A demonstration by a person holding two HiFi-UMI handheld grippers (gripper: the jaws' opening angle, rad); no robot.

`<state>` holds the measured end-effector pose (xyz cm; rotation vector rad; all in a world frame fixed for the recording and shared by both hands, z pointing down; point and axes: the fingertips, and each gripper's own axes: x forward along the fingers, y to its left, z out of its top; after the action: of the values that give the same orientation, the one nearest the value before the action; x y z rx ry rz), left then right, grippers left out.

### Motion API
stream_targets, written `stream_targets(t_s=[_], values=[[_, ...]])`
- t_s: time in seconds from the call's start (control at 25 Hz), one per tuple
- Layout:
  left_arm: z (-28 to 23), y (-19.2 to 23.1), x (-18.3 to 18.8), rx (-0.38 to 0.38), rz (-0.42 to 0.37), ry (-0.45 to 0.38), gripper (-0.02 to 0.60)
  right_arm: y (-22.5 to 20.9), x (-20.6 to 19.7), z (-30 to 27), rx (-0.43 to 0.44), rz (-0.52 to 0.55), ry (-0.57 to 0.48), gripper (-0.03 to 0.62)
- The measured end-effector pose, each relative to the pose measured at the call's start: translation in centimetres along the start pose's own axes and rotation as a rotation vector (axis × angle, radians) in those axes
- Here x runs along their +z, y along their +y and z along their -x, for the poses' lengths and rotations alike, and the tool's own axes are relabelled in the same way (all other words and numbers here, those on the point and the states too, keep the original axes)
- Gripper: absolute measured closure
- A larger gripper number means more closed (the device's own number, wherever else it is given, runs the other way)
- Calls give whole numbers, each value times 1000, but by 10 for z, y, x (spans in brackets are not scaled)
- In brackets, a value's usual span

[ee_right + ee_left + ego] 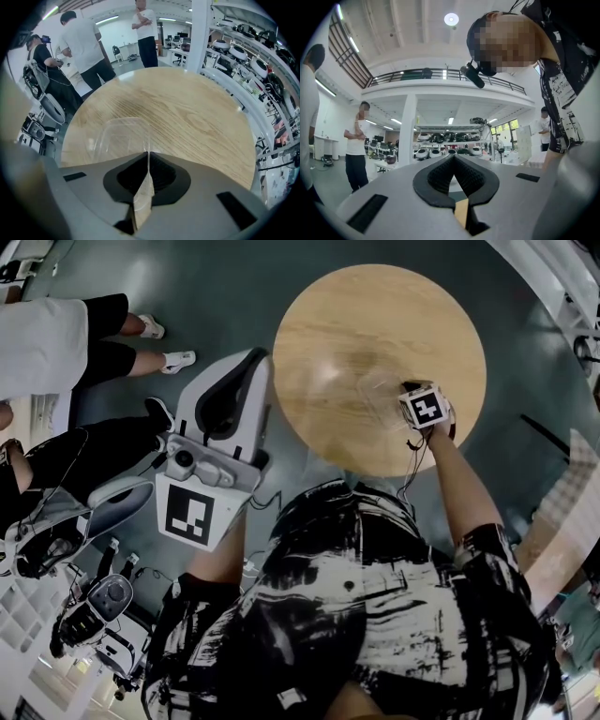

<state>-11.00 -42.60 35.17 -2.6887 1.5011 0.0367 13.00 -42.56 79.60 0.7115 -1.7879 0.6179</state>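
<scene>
A round wooden table [337, 315] [197, 112] stands in front of me. My right gripper [148, 157] is shut on the rim of a clear plastic container [117, 136], which sits on the tabletop just ahead of the jaws. In the head view the container [361, 395] is a faint glassy shape left of the right gripper's marker cube [424, 407]. My left gripper [246, 367] [453, 158] is held off the table's left edge, above the floor. It points out into the room, jaws shut with nothing between them.
A person in a white shirt [47, 343] stands on the floor at the left, and another in black [66, 465] sits near equipment [94, 610]. Beyond the table are two standing people [84, 42], a white pillar [199, 33] and shelves of devices [243, 51].
</scene>
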Motion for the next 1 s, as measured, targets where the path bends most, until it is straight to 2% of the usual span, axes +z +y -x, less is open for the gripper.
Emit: stream_targets(t_s=[0.2, 0.52, 0.8, 1.0], values=[[1, 2, 13, -7, -8, -20, 581, -2, 29, 38, -9, -1, -131, 582], [0, 0, 27, -32, -22, -52, 581, -17, 72, 105, -73, -27, -327, 582], [1, 0, 38, -41, -36, -78, 581, -16, 125, 202, -136, -14, -591, 582], [4, 4, 44, -51, -38, -97, 581, -10, 161, 263, -182, 20, -737, 582]])
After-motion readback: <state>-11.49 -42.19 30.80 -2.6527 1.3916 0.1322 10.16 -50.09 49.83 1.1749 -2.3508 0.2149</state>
